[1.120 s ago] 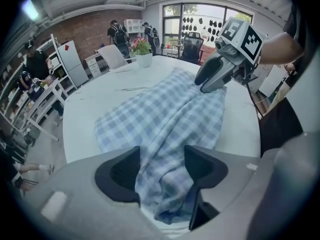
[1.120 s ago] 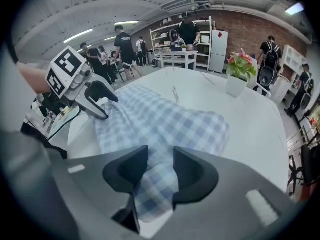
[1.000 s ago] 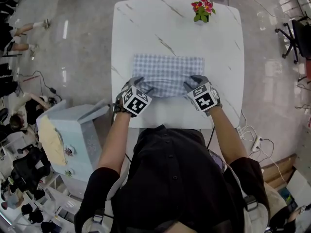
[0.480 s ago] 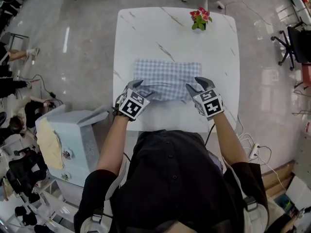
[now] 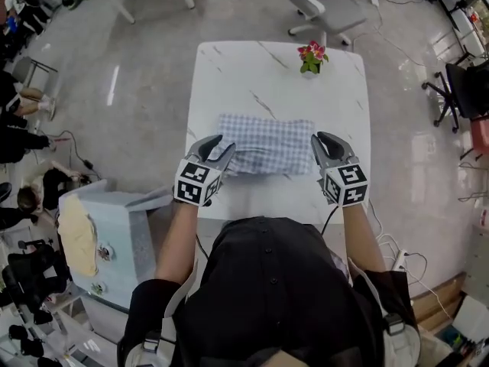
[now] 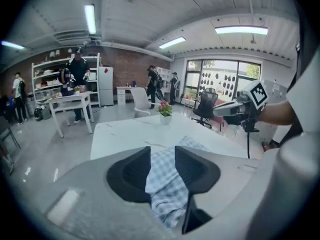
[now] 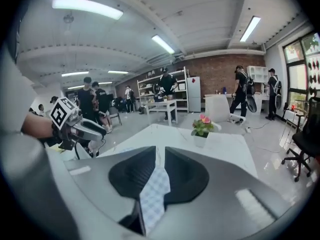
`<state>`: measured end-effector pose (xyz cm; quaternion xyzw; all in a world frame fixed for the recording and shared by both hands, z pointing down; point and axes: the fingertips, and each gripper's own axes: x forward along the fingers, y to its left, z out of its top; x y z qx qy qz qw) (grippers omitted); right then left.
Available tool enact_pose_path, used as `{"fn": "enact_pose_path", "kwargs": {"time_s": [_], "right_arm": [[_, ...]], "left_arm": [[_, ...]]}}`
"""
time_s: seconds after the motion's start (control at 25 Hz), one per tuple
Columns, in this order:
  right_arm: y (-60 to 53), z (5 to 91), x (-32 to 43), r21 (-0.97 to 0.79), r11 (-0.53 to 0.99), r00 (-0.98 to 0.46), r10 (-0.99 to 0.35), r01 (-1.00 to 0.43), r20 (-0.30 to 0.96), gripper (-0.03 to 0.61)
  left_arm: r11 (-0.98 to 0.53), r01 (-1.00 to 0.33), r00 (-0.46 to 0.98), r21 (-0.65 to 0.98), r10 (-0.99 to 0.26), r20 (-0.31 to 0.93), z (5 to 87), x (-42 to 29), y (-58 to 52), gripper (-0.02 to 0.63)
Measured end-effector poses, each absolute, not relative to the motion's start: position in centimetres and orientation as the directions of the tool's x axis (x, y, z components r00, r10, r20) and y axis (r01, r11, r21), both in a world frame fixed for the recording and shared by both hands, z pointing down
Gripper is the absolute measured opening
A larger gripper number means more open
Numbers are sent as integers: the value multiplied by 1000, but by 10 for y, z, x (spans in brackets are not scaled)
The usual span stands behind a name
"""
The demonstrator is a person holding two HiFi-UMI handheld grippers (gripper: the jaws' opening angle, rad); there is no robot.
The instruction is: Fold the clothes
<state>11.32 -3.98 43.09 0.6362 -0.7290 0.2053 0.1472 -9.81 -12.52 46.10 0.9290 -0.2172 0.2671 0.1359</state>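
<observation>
The blue-and-white checked cloth (image 5: pixel 266 145) is seen lying folded on the white marble-patterned table (image 5: pixel 267 75), with its near corners taken up at both ends. The left gripper (image 5: pixel 218 147) has just been closed on the near left corner, a bunch of fabric pinched between its pads. The right gripper (image 5: pixel 324 141) has likewise been closed on a thin fold at the near right corner, while a potted flower (image 5: pixel 311 58) is seen at the far edge.

left gripper (image 5: pixel 222 147) and right gripper (image 5: pixel 322 139) lifted, jaws just closed onto checked cloth (image 5: pixel 267 140), its near edge raised
</observation>
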Motion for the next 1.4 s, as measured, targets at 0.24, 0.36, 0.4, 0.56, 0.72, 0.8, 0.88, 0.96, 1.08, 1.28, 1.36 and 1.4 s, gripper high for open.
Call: {"fn": "enact_pose_path", "kwargs": {"time_s": [0.24,0.36,0.4,0.56,0.72,0.8,0.88,0.96,1.08,1.28,1.36,1.4], "right_arm": [[-19,395,127,-82,61,-87,-922,-995,376,48],[-11,385,132,-81,32,-56,-944,-996,325,8],[-10,382,133,-83,24,-49,-952,-996,303,5],[-4,366,129,-85,8,-27,-975,-996,221,3],[-4,359,129,-101,-9,-11,-982,-995,188,3],[-4,360,130,-122,-18,-5,-983,-992,185,3],[-3,361,134,-140,-33,7,-983,-990,184,3],[-4,360,136,-143,-41,15,-983,-989,181,3],[-7,359,135,-136,-38,13,-984,-990,177,3],[-10,358,136,-160,-42,14,-984,-986,175,3],[-9,358,137,-159,-43,14,-984,-986,176,3],[-9,359,138,-159,-41,13,-984,-986,176,3]], "left_arm": [[-822,-559,767,110,-463,444,426,-126,-130,78],[-800,-591,762,108,-509,401,414,-135,-130,43],[-792,-601,760,108,-525,383,410,-137,-131,30],[-771,-627,758,108,-573,313,392,-144,-131,8],[-769,-631,757,98,-584,293,387,-147,-132,6],[-771,-629,760,101,-583,287,386,-147,-131,6],[-773,-626,764,104,-581,280,386,-144,-131,8],[-773,-625,765,106,-581,277,386,-142,-132,8],[-774,-624,768,108,-581,268,385,-139,-134,8],[-777,-620,771,106,-579,264,383,-136,-134,8],[-778,-618,773,108,-578,262,382,-135,-134,8],[-779,-617,774,109,-577,260,382,-134,-133,8]]}}
